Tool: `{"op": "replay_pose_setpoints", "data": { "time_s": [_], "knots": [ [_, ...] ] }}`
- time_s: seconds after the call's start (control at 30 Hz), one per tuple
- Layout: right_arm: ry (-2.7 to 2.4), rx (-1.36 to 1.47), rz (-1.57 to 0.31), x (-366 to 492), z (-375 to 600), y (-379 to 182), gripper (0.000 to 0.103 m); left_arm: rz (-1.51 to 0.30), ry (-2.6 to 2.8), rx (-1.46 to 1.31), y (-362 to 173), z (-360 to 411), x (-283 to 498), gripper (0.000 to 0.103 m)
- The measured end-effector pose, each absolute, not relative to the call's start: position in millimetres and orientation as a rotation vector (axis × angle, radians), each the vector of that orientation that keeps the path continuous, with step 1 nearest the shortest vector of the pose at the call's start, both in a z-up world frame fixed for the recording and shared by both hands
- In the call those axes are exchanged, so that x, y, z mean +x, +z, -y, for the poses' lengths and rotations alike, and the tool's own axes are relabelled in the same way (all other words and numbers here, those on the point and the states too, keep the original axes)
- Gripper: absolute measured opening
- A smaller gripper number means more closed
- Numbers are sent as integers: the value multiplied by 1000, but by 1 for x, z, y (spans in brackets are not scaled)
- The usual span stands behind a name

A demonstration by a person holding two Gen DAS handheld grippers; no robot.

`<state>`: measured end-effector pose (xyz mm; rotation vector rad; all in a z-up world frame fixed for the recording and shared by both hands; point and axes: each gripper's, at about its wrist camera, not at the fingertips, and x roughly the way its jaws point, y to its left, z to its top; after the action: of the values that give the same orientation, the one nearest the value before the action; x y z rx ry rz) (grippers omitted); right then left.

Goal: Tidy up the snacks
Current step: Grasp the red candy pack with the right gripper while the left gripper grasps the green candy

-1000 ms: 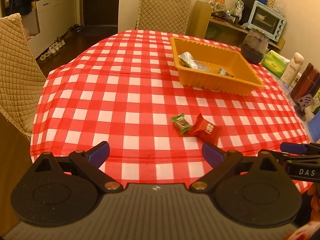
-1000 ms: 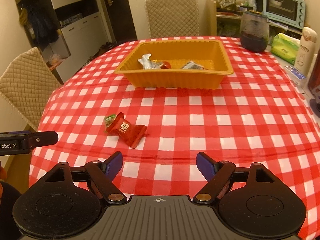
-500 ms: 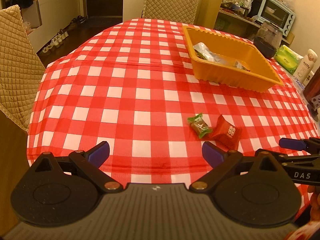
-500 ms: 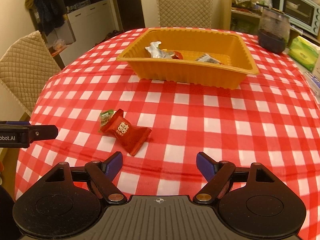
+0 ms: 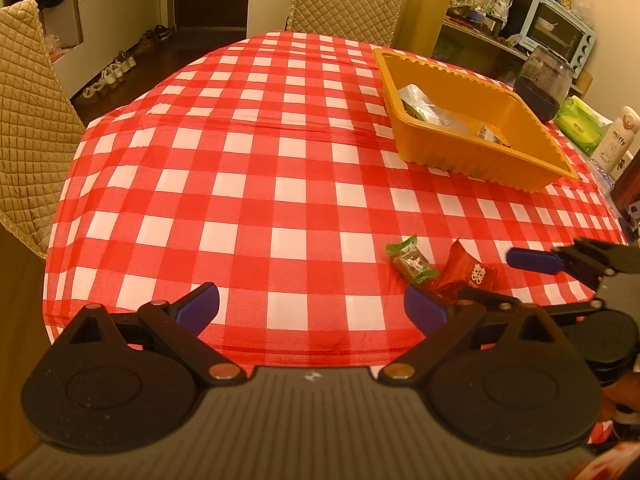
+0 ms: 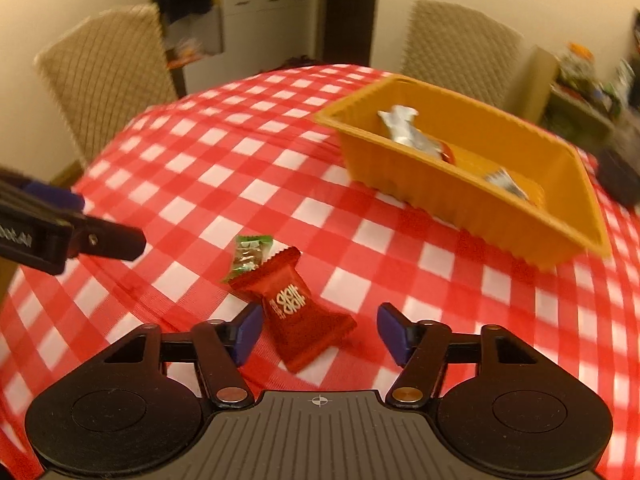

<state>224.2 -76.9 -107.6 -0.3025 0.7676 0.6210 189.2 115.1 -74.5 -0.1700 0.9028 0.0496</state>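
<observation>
A red snack packet [image 6: 298,308] lies on the checked tablecloth with a small green-wrapped candy [image 6: 248,256] touching its far end. My right gripper [image 6: 320,328] is low over the cloth and its jaws are closing around the red packet. The left pad sits at the packet's edge, while the right pad stands apart from it. My left gripper [image 5: 312,308] hovers open over bare cloth, left of the green candy [image 5: 412,262] and red packet [image 5: 468,274]. The orange tray [image 6: 440,184] beyond holds several wrapped snacks.
The orange tray [image 5: 460,152] stands at the far right of the table. A dark glass jar [image 5: 540,84], a green tissue pack [image 5: 580,124] and a white bottle [image 5: 616,140] line the right edge. Quilted chairs [image 5: 28,112] stand at the left and far sides. The cloth's near edge drops off close to me.
My right gripper dropped toward the red packet, rolled so the scene tilts, and narrowed its jaws around it. My left gripper drifted a little lower and stayed open.
</observation>
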Motion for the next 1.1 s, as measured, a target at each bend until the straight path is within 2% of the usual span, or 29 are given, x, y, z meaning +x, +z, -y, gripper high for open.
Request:
{"op": "replay_pose_setpoints", "data": {
  "time_s": [0.13,0.2,0.3,0.53,0.73,0.87,0.97,1.1],
  "knots": [
    [649,-405,-744,227,62,-116,51,-906,45,-178,-77,-116,190,98],
    [651,-418,-751,229,59,-120,36,-905,44,-179,-77,-116,190,98],
    [617,-402,-761,232,61,-120,28,-905,37,-176,-77,-113,191,98],
    [444,-119,-840,239,112,-108,27,-877,-17,-152,-80,-94,198,96],
    [353,16,-883,235,151,-107,27,-821,-121,21,-89,-61,215,89],
    [331,49,-891,230,162,-106,27,-799,-180,130,-96,-46,229,77],
    [321,66,-891,225,168,-106,27,-797,-220,178,-101,-40,236,72],
    [319,85,-890,222,171,-107,27,-822,-250,215,-108,-36,242,57]
  ]
}}
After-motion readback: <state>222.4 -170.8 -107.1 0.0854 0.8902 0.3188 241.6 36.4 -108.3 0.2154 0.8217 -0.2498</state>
